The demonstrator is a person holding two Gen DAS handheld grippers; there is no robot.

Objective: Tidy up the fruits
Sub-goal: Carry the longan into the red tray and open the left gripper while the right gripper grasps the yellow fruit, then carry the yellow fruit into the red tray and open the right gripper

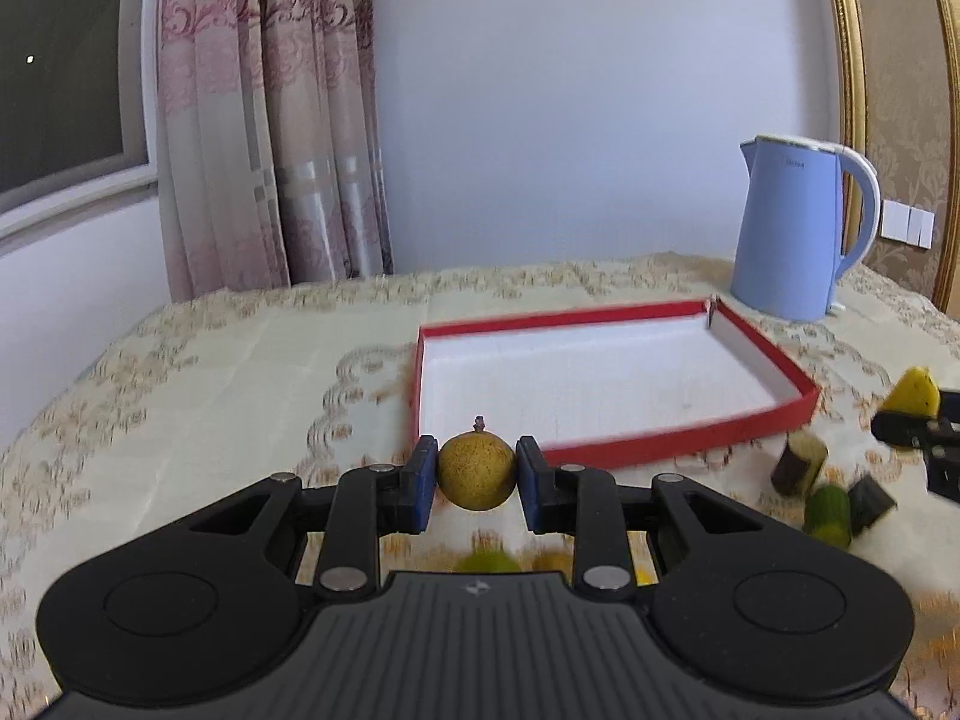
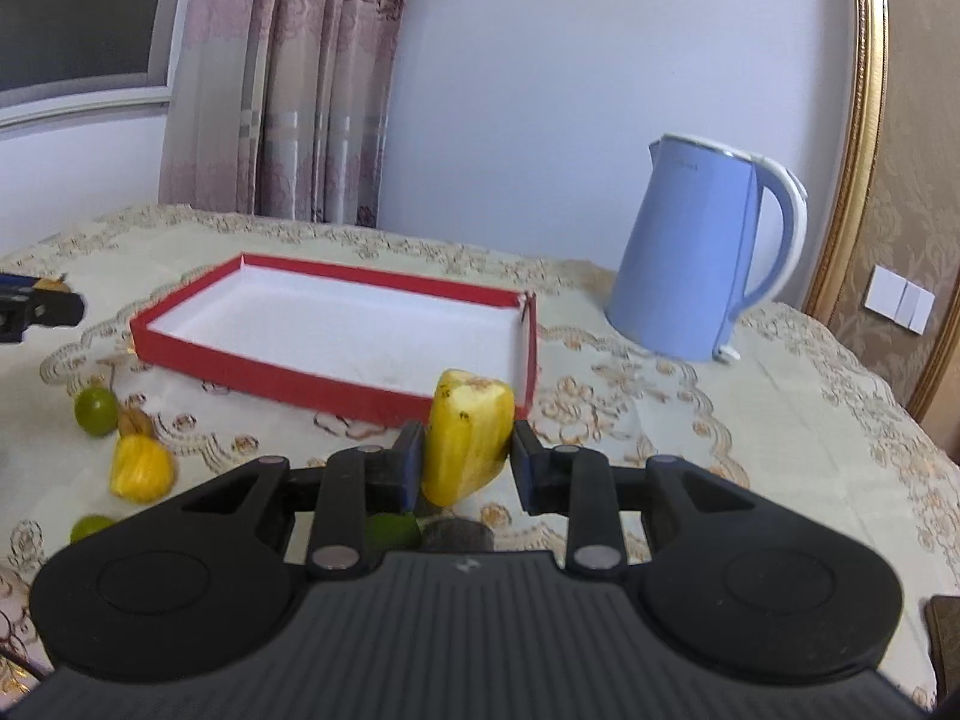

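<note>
- Clearly, the left gripper [image 1: 476,476] is clamped on a small round fruit [image 1: 476,471] — tan-yellow, speckled skin, short dark stem at its 12 o'clock — held off the tablecloth [image 1: 180,384], just short of the tray's near wall.
- The right gripper [image 2: 465,456] is clenched on a yellow fruit chunk [image 2: 467,435]: pale cut face, flecked with brown, tilted toward 1 o'clock.
- A red-walled tray [image 2: 288,381] with a white floor lies at 12 o'clock of both grippers; nothing lies in it.
- From the right wrist view, loose fruit sits at 9 o'clock: two green round fruits [image 2: 96,411], one yellow piece [image 2: 141,468], one small brown one [image 2: 135,421]. Another green fruit [image 2: 393,531] and a dark piece [image 2: 459,534] show under the jaws.
- From the left wrist view, at 3 o'clock: two dark chunks [image 1: 799,463], one green piece [image 1: 829,507] — blurred.
- One blue kettle [image 2: 690,258] stands at 1 o'clock, beyond the tray's far right corner, apart from it.
</note>
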